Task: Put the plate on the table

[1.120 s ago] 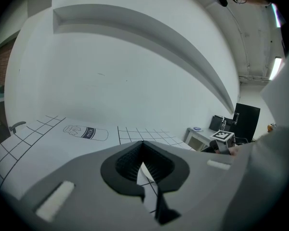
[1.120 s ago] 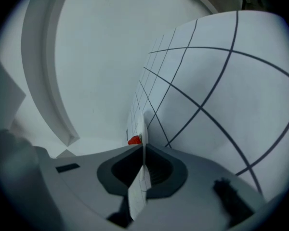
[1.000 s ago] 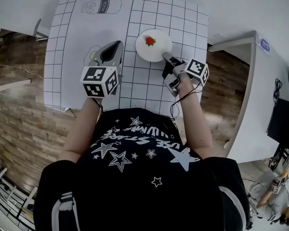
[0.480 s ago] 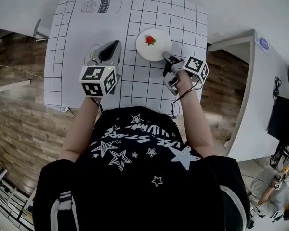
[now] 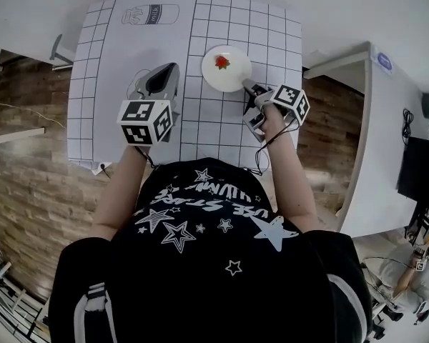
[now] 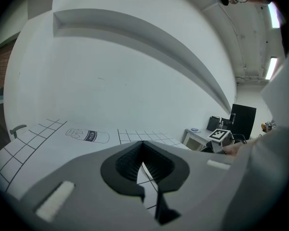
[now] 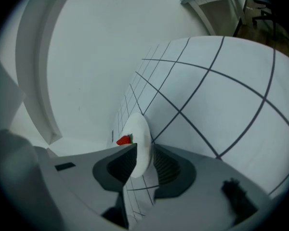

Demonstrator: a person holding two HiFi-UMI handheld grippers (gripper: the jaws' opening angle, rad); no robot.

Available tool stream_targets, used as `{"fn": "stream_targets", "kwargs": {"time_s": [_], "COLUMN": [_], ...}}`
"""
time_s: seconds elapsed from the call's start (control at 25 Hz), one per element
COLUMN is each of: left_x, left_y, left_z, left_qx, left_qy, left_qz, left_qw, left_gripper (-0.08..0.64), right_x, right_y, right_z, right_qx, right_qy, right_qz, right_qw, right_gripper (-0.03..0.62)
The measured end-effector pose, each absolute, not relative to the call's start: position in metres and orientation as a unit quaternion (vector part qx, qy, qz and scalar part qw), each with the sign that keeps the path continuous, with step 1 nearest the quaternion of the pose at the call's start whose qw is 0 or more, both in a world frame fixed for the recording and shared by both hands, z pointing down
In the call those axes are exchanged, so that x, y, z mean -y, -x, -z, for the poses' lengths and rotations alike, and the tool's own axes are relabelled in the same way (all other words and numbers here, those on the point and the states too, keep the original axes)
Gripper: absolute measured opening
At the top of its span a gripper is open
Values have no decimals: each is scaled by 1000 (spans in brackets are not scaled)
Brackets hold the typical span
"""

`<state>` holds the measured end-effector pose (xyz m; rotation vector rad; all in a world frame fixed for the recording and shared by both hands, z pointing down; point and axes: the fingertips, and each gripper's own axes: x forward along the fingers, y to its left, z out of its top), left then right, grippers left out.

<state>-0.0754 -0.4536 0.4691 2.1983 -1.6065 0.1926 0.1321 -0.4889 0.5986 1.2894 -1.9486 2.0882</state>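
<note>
A white plate with a red strawberry on it is over the far middle of the gridded table mat. My right gripper is shut on the plate's near right rim. In the right gripper view the plate stands edge-on between the two pads, the strawberry just beyond. Whether the plate rests on the mat I cannot tell. My left gripper hovers left of the plate, apart from it. In the left gripper view its jaws meet at the tips with nothing held.
A milk carton drawing is printed at the mat's far left. A white side table stands to the right, wooden floor to the left. A white wall runs behind the table.
The right gripper and the plate have shifted very slightly farther up the mat. The left gripper has stayed where it was.
</note>
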Motion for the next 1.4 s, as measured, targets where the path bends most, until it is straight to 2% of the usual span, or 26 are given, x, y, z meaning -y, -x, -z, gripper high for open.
{"fn": "stream_targets", "kwargs": {"time_s": [0.16, 0.36, 0.44, 0.52, 0.72, 1.04, 1.4], "left_x": [447, 434, 428, 421, 400, 362, 317], "left_y": [77, 80, 82, 84, 87, 95, 111], "left_z": [-464, -455, -451, -446, -436, -422, -427], "left_qx": [573, 568, 564, 561, 549, 526, 495], "left_qy": [-792, -798, -802, -805, -815, -833, -851], "left_qz": [-61, -51, -48, -45, -36, -21, -24], "left_qw": [201, 195, 191, 187, 181, 171, 175], "left_gripper": [9, 9, 9, 9, 9, 9, 9], "right_x": [485, 484, 481, 475, 452, 401, 337], "right_y": [-142, -144, -142, -138, -120, -92, -71], "right_z": [-589, -555, -539, -521, -481, -447, -448], "right_qx": [628, 635, 652, 673, 707, 748, 742], "right_qy": [-427, -419, -417, -413, -398, -393, -406], "right_qz": [-651, -643, -624, -602, -570, -520, -515], "right_qw": [-5, -94, -108, -114, -129, -121, -141], "right_gripper": [101, 101, 95, 62, 32, 21, 20]}}
